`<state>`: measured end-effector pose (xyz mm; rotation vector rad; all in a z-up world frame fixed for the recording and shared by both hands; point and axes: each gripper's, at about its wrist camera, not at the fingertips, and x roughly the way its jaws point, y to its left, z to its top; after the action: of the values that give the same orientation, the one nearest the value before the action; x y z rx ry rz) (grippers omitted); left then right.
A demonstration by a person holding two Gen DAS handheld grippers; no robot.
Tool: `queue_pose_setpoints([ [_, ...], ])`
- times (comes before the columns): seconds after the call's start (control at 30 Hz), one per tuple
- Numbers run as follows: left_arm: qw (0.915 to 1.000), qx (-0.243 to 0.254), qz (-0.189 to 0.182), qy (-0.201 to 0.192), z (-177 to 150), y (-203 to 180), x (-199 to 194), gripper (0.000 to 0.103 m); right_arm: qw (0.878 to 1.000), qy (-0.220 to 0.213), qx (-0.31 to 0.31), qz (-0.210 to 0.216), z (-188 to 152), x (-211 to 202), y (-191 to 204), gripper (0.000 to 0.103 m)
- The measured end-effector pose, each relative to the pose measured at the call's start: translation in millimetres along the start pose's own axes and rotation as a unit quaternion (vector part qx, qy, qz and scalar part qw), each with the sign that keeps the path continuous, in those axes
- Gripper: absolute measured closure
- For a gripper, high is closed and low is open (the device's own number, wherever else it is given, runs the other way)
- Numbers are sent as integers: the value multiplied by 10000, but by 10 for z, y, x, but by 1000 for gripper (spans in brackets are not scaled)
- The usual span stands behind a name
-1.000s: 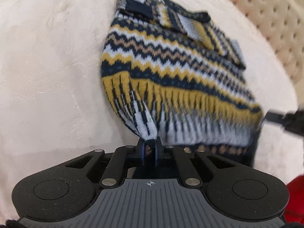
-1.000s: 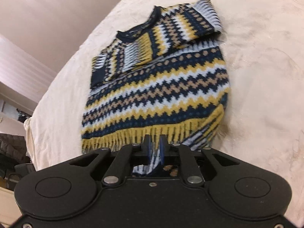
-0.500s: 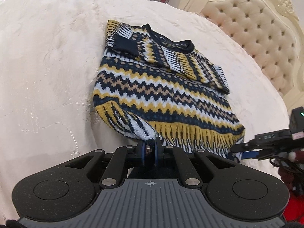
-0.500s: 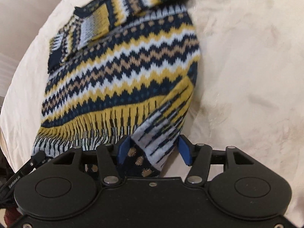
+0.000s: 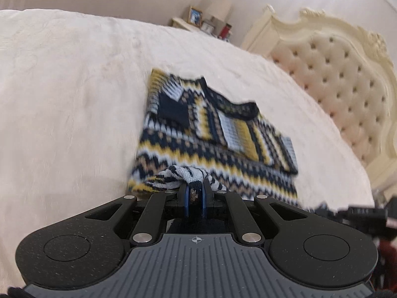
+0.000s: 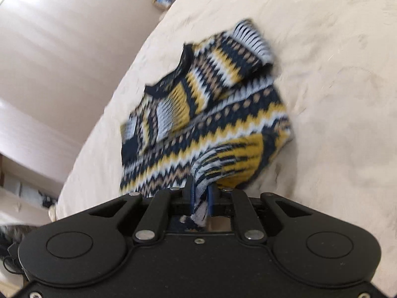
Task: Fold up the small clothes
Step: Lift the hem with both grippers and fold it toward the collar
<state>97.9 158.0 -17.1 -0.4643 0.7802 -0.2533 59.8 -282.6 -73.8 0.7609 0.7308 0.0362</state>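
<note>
A small navy, yellow and white zigzag sweater (image 5: 213, 134) lies on a cream bedspread (image 5: 62, 99), sleeves folded across the chest. My left gripper (image 5: 194, 193) is shut on the sweater's bottom hem at one corner and holds it lifted over the body. My right gripper (image 6: 201, 193) is shut on the other hem corner; the sweater also shows in the right wrist view (image 6: 211, 114), with the hem curling up and forward. Both views are motion-blurred.
A tufted cream headboard (image 5: 347, 79) stands at the right. A nightstand with a framed picture (image 5: 196, 16) sits beyond the bed by the wall. The other gripper's black body (image 5: 359, 213) shows at the right edge.
Both grippers have lifted the hem and carried it forward toward the collar. The right gripper, open half a second ago, has shut on the hem.
</note>
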Motion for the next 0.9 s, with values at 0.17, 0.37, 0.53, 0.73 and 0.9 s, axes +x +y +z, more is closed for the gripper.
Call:
queue_pose_setpoints([
  [0.17,9999,-123,-2,23,163,54,211,94,9999,-97,98,-10,70,13,-23,85],
  [0.37,9998,198,80,49,452,-44,445,92,9985,-405,315,188,268,173,-86,78],
  [0.53,9964,770,322,-156,491,-43,571,61,9985,-468,-16,-273,331,229,-73,66],
  [0.73,9910,1166,635,-163,411,156,543,60,9901,-674,-988,-737,331,173,59,52],
  [0.9,9834,1586,881,-55,231,310,506,60,9879,-344,-1434,-471,274,184,227,52],
])
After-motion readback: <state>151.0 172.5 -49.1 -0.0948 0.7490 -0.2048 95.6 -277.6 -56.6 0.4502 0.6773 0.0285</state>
